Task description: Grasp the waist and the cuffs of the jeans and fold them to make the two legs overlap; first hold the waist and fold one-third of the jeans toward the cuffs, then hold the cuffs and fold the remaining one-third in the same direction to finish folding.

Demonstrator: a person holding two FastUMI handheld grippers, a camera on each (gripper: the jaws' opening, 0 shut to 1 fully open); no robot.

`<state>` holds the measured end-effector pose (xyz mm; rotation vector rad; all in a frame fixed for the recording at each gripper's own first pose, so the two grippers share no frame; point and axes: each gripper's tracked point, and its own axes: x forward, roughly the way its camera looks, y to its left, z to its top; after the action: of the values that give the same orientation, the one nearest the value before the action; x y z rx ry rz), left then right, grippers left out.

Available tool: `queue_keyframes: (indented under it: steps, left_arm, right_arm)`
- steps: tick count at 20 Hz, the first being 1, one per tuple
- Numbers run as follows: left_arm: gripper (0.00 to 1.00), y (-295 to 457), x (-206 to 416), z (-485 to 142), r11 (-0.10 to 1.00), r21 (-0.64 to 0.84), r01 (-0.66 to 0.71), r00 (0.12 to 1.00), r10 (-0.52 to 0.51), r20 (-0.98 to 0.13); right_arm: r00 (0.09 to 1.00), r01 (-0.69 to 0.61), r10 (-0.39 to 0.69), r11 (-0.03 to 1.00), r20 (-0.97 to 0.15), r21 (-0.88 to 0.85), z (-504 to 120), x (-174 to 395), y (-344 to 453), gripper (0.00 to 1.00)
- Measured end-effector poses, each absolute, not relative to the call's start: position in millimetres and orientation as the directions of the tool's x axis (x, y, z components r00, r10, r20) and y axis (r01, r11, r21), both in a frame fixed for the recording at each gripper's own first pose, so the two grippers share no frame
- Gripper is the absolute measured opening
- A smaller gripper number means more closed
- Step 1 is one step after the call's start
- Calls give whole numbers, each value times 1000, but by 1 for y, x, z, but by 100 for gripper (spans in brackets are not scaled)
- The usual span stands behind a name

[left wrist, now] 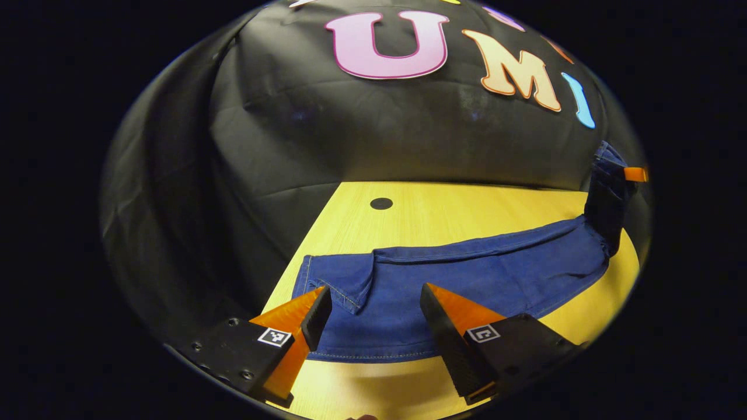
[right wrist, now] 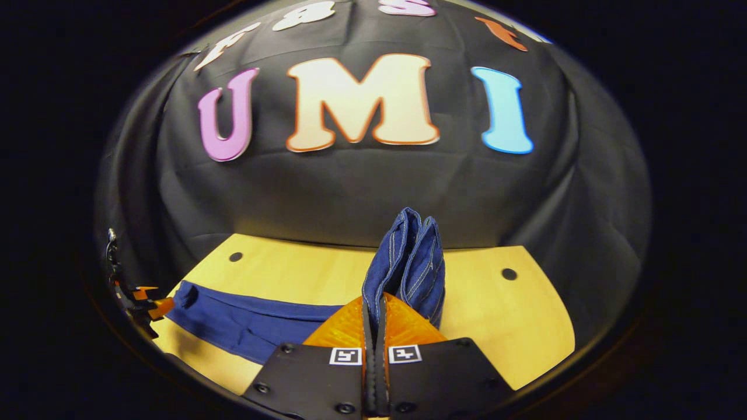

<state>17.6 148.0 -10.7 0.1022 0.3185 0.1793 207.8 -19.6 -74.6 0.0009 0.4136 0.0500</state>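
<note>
Pinching jeans (right wrist: 408, 256) end, right gripper (right wrist: 373, 326); left gripper (left wrist: 373, 306) spread above

The left gripper (left wrist: 373, 312) hangs just above the near edge of the jeans (left wrist: 467, 280), jaws spread wide, gripping nothing. The right gripper (right wrist: 374, 326) has its jaws pressed together on the jeans' lifted end, held up off the table at the far end from the left gripper.
</note>
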Motion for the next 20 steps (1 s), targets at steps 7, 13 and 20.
queue_keyframes:
  steps: [7, 13, 20]
  left_arm:
    - [93, 170, 9, -28, 977, 88, -196, 923, 214, -320]
    - [93, 179, 1, -30, 974, 58, -220, 924, 227, -307]
    - [93, 205, -16, -46, 955, 31, -297, 899, 290, -328]
  right_arm:
    - [816, -258, 266, 962, -513, 88, -161, 204, 129, 3]
    - [703, -324, 299, 942, -645, 85, -249, 210, 169, 0]
    - [736, -390, 215, 910, -642, -143, -266, 213, 167, 2]
